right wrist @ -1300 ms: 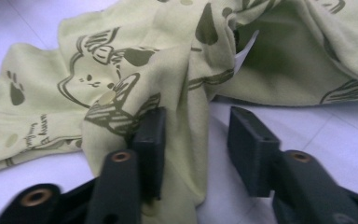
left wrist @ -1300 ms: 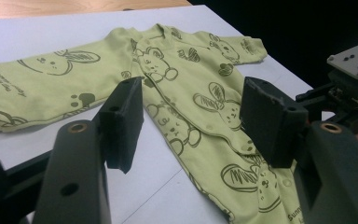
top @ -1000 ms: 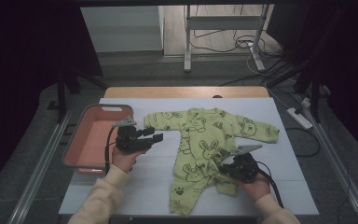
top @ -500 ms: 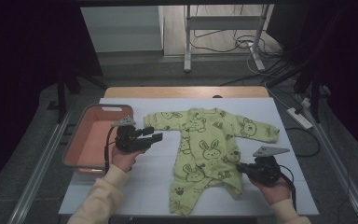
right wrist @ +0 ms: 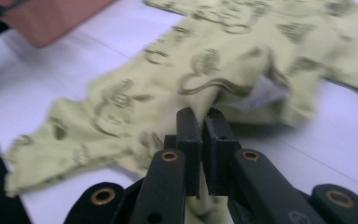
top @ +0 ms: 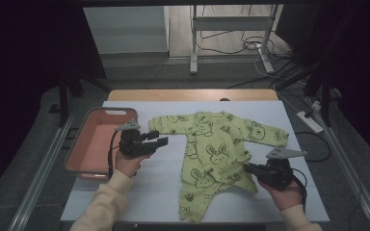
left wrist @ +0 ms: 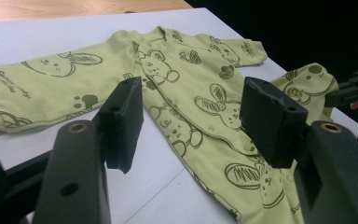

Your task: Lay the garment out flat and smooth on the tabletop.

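Two grippers: I'm pinching the romper (top: 212, 154) leg with the right gripper (top: 248, 168), lower right of frame.
Left gripper (top: 163, 141): I'm holding it spread, empty, left of the sleeve.
Romper axis: running upper centre to lower centre.

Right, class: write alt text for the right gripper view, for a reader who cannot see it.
The right gripper, its two black jaws shut, pinches a fold of a yellow-green baby sleepsuit printed with animals on a white table. A corner of a pink tray shows at upper left.
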`<state>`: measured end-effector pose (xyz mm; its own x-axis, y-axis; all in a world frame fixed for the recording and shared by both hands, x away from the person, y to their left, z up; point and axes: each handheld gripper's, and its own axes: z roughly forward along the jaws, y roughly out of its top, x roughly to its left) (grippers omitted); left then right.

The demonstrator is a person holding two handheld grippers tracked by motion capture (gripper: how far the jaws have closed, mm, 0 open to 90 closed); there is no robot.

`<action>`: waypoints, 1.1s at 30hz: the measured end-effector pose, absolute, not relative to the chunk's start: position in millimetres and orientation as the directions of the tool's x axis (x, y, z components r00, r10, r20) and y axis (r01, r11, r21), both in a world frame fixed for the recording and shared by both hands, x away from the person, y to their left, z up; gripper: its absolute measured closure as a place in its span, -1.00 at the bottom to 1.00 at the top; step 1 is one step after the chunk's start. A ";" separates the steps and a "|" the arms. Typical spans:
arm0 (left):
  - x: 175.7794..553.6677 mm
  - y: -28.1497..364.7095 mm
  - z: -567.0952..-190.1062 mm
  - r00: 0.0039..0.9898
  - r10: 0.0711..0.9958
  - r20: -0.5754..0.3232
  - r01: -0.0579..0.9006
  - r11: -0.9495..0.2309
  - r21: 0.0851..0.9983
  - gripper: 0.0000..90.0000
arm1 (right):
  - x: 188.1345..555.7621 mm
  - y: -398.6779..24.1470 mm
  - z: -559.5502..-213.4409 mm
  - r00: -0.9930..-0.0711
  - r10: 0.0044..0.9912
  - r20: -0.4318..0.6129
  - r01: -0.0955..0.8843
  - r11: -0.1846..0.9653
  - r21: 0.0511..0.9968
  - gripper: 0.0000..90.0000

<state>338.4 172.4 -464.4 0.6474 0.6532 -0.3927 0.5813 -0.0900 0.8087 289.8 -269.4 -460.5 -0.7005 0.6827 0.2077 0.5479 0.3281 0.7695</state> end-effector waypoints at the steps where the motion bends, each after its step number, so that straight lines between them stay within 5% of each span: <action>1: 338.3 172.2 -464.4 0.647 0.653 -0.393 0.582 -0.090 0.808 -0.12 | 290.0 -263.0 -460.6 -0.709 0.673 0.212 0.547 0.335 0.768 0.90; 15: 338.0 173.6 -465.2 0.644 0.657 -0.391 0.586 -0.095 0.805 -0.12 | 306.2 -193.9 -502.4 -0.763 0.603 0.234 0.577 0.471 0.667 0.79; 21: 338.1 174.8 -464.9 0.642 0.658 -0.393 0.585 -0.089 0.806 -0.12 | 300.9 -209.7 -488.3 -0.745 0.621 0.246 0.577 0.413 0.705 0.23; 33: 339.4 173.0 -465.9 0.642 0.657 -0.396 0.587 -0.089 0.804 -0.13 | 312.9 -286.6 -481.6 -0.600 0.757 0.259 0.640 0.260 0.723 0.19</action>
<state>339.4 173.0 -465.9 0.6416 0.6568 -0.3962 0.5875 -0.0886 0.8044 312.9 -286.6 -481.6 -0.5996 0.7573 0.2590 0.6402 0.2597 0.7230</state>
